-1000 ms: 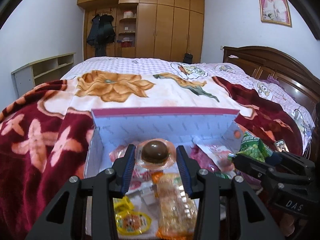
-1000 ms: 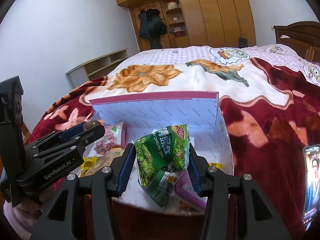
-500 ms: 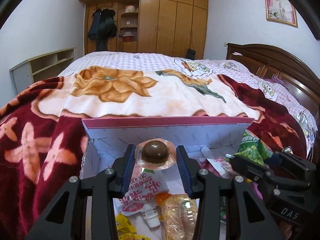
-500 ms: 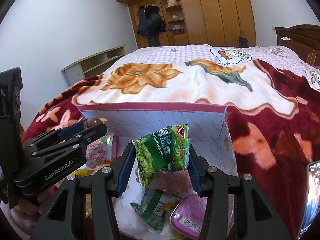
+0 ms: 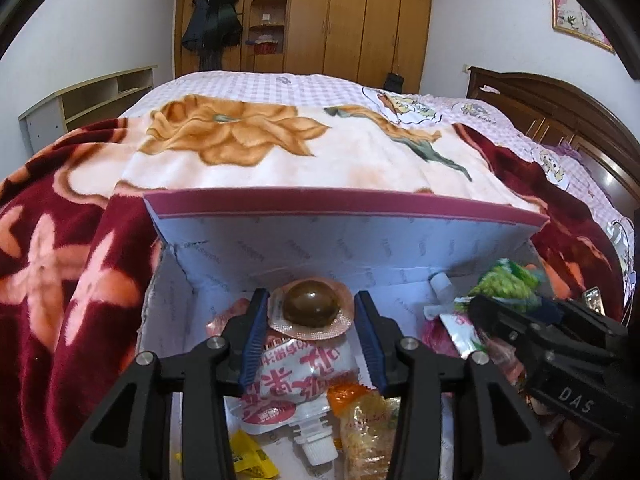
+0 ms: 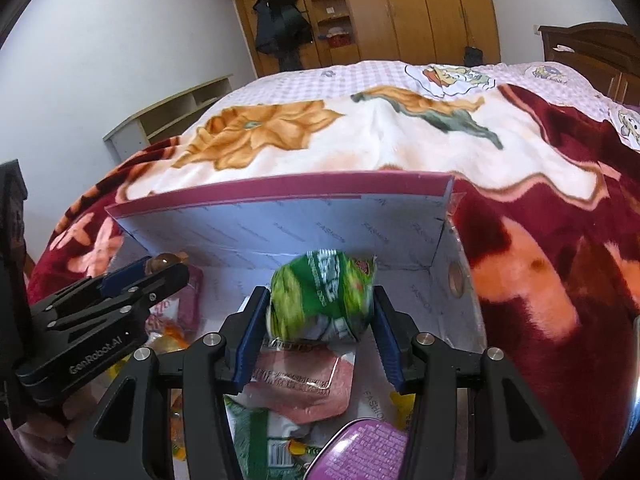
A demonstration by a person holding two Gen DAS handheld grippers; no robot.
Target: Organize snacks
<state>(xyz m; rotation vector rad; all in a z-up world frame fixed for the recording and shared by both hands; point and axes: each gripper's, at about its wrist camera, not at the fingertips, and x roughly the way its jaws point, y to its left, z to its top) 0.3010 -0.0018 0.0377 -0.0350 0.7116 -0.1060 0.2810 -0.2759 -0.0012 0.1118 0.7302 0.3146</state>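
An open white box with a pink rim (image 5: 344, 204) lies on the bed and holds several snacks. My left gripper (image 5: 310, 312) is shut on a brown jelly cup (image 5: 311, 309) and holds it over the box's left part, above a white and red pouch (image 5: 296, 380). My right gripper (image 6: 320, 300) is shut on a green pea snack packet (image 6: 322, 295), blurred, over the box's right part (image 6: 280, 196). The right gripper also shows at the right of the left wrist view (image 5: 532, 328). The left gripper shows at the left of the right wrist view (image 6: 132, 280).
The box also holds a pink packet (image 6: 308, 384), a purple tin (image 6: 360, 456), an orange wrapped snack (image 5: 368, 424) and yellow sachets (image 5: 252, 456). A red floral blanket (image 5: 72, 264) surrounds the box. A wooden headboard (image 5: 560, 108) stands at the right.
Both grippers have moved forward and down into the box with their snacks. The box's far wall is closer. The green packet is now blurred and looks more crumpled.
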